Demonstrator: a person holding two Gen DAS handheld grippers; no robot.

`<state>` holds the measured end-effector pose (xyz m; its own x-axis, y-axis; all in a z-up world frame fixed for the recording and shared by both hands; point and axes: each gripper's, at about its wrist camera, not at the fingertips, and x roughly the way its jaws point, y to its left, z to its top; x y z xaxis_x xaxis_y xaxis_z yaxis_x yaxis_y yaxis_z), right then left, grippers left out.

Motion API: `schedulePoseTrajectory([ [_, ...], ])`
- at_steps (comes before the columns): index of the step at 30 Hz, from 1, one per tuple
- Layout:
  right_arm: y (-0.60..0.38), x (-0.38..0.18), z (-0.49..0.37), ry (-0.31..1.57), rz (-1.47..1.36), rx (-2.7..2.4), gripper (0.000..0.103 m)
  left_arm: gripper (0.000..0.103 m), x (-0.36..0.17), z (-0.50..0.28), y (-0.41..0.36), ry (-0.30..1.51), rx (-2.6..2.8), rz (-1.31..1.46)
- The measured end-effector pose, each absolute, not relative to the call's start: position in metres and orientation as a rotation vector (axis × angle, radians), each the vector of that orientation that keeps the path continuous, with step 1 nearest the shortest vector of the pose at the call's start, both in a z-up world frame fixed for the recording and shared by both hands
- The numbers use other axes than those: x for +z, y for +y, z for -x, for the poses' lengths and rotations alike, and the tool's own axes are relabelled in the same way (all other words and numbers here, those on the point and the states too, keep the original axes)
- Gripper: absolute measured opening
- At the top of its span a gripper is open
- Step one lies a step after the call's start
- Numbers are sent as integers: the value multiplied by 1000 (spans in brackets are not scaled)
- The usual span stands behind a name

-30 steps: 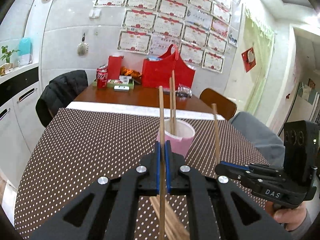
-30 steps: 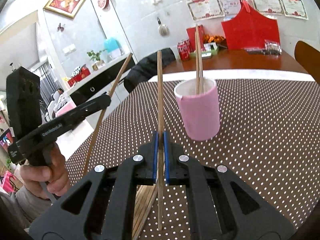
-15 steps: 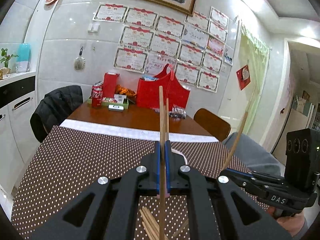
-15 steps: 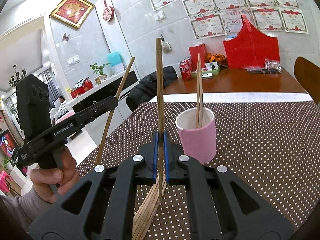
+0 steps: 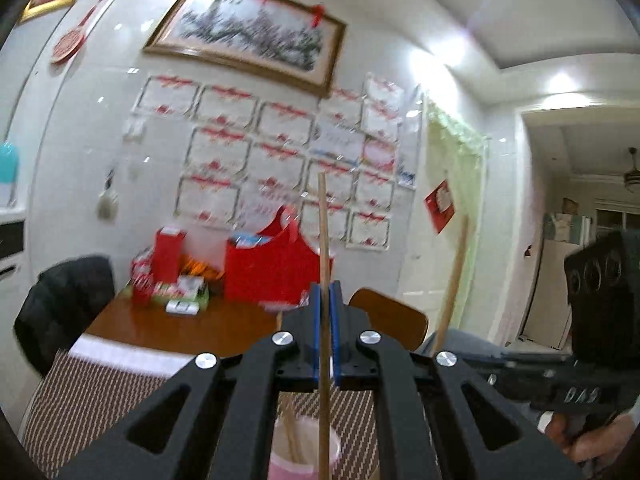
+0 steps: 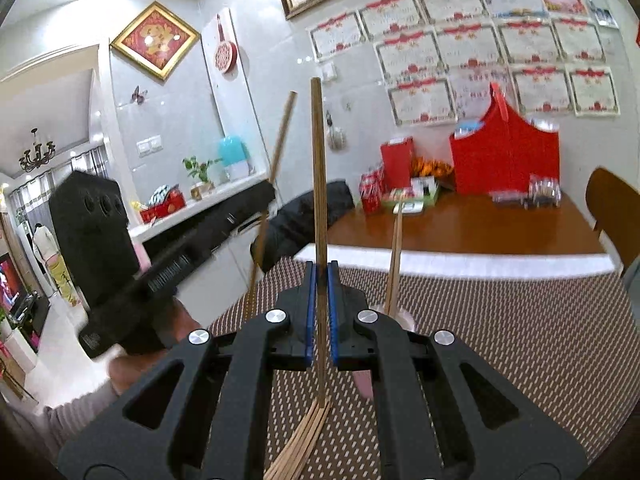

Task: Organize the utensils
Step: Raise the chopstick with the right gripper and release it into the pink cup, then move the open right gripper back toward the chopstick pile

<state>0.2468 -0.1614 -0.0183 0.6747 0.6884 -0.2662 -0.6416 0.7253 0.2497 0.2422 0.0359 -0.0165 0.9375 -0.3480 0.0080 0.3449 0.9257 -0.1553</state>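
Centrally, left gripper [image 5: 325, 300] clamped on a single upright chopstick [image 5: 323, 240], blue pads pressed against its shaft; lower end of the stick reaching down into the mouth of the pink cup [image 5: 306, 454] directly below, beside two chopsticks [image 5: 291, 436] already standing inside. Cup resting on the brown dotted tablecloth [image 5: 100, 392]. At right in the same view, right-hand device [image 5: 560, 384] carrying a second chopstick [image 5: 454, 276], slightly tilted.

Right gripper [image 6: 320, 300] likewise closed on a vertical chopstick [image 6: 318, 168], held above a loose bundle of chopsticks [image 6: 304, 440] lying flat on the tablecloth [image 6: 520, 340]. Pink cup [image 6: 404, 320] mostly hidden behind the right finger, two sticks [image 6: 394, 256] rising from it. At left, left-hand device [image 6: 172, 264] with its chopstick [image 6: 276, 176] leaning.

Background: red bag [image 6: 504, 156], red cans [image 6: 370, 192] and small packages on the bare wooden end of the table [image 6: 460, 228]; framed certificates [image 5: 248, 152] on the tiled wall. Left view noticeably motion-blurred.
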Motion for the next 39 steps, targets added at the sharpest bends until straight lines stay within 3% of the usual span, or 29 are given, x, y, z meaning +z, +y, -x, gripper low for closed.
schedulePoseTrajectory([
  [10, -160, 7, -308, 346, -136, 719, 6, 5, -44, -315, 27, 15, -367, 200],
  [19, -139, -50, -352, 501, -101, 719, 6, 5, -99, -351, 29, 122, -315, 213],
  [21, -139, -61, -356, 542, -115, 719, 7, 15, -107, -354, 33, 184, -320, 221],
  [22, -141, -64, -357, 555, -126, 717, 13, 40, -109, -354, 35, 204, -309, 221],
  [23, -145, -66, -355, 557, -144, 706, 23, 58, -109, -349, 38, 203, -285, 218],
  [24, -148, -66, -354, 549, -158, 697, 67, 62, -107, -343, 42, 189, -264, 215],
  [25, -155, -65, -348, 518, -177, 687, 90, 70, -106, -341, 43, 182, -253, 214],
  [26, -158, -63, -345, 501, -184, 680, 90, 77, -103, -334, 47, 180, -245, 211],
  [29, -170, -62, -335, 503, -216, 661, 93, 82, -94, -314, 53, 181, -206, 187],
  [30, -172, -62, -333, 506, -218, 651, 97, 83, -92, -308, 53, 187, -194, 176],
  [39, -194, -75, -281, 536, -223, 573, 97, 87, -93, -239, 50, 334, -98, 78],
])
